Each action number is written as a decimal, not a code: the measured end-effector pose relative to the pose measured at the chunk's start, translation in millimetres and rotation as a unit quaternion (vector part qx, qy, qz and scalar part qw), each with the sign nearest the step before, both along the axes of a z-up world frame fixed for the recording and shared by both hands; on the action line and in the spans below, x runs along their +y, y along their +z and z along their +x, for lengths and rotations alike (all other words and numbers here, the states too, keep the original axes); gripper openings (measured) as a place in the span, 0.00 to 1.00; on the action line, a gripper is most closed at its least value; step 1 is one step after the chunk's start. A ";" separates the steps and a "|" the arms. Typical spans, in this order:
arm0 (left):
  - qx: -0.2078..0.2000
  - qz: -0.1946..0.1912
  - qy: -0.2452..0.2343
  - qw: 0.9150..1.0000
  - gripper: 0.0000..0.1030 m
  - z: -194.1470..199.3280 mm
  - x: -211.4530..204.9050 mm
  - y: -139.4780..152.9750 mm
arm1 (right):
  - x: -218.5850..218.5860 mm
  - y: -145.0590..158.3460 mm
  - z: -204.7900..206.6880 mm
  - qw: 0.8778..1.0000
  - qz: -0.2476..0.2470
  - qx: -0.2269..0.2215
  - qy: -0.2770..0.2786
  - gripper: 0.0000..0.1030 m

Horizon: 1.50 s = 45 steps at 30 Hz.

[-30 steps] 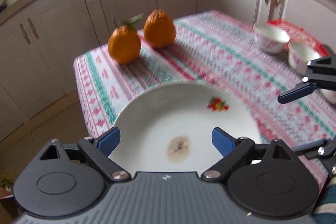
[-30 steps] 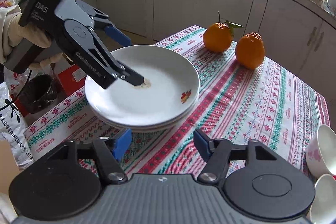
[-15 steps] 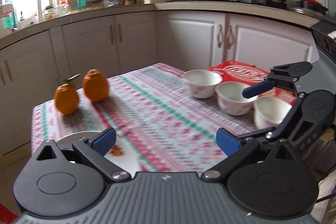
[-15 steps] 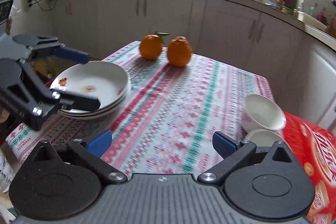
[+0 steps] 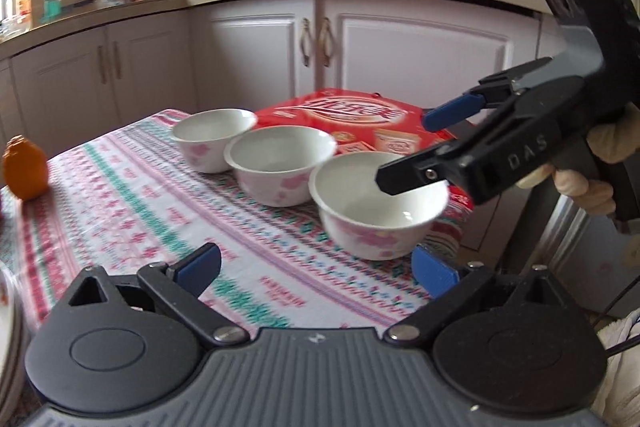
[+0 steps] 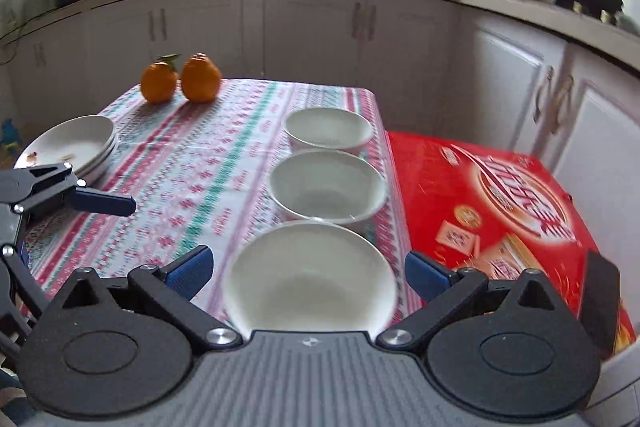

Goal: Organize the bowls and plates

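The right gripper (image 6: 308,273) hangs over the nearest bowl (image 6: 310,279) with its blue pads spread wide to either side of the rim and nothing pinched between them; its jaws have just been opening. The left gripper (image 5: 316,265) is likewise wide apart and empty, held lower and further back over the patterned tablecloth (image 5: 132,195). Three white bowls stand in a row along the table's edge: the nearest one, the middle bowl (image 6: 326,187) just behind and seemingly touching it, and the far bowl (image 6: 328,129) a little apart. The stack of plates (image 6: 80,143) sits well apart at the opposite corner, beyond the left gripper as the right wrist view shows it. The main risk, as I judge it, is the table edge: the bowls sit close to where the cloth drops toward the red carton (image 6: 500,195), so a pad that lands on the outer wall instead of straddling the rim could push the nearest bowl sideways off the table. A thin glazed rim is also slippery, and a shallow pinch could let the bowl tilt or slide out on the lift. Because the neighbour sits so close, a careless closing could knock it too. The two oranges (image 6: 180,79) are far enough off to be safe.
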<state>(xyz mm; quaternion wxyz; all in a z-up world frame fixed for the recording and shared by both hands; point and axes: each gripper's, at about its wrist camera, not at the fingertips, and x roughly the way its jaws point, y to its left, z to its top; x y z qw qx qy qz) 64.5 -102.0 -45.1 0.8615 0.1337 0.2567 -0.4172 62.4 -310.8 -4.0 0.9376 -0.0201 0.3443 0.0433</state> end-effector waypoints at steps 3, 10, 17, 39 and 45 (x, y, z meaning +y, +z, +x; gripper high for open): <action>-0.004 0.010 -0.014 1.000 0.98 -1.5 -19.8 -6.5 | -13.9 -7.8 0.6 1.000 0.019 0.008 -0.002 1.00; 0.006 0.011 -0.032 0.999 0.97 -0.1 -47.9 -13.9 | -30.2 -21.4 10.7 0.998 0.054 0.029 0.006 0.96; 0.006 0.008 -0.032 0.999 0.92 1.1 -61.7 -17.1 | -34.2 -28.9 22.4 0.996 0.070 0.048 0.021 0.79; 0.021 -0.007 -0.021 1.000 0.89 -0.6 -51.1 -11.4 | -26.6 -20.3 25.9 0.994 0.081 0.066 0.039 0.67; 0.016 -0.014 0.000 1.000 0.89 -5.5 -34.1 -3.9 | -9.5 -15.0 29.1 0.993 0.078 0.064 0.057 0.67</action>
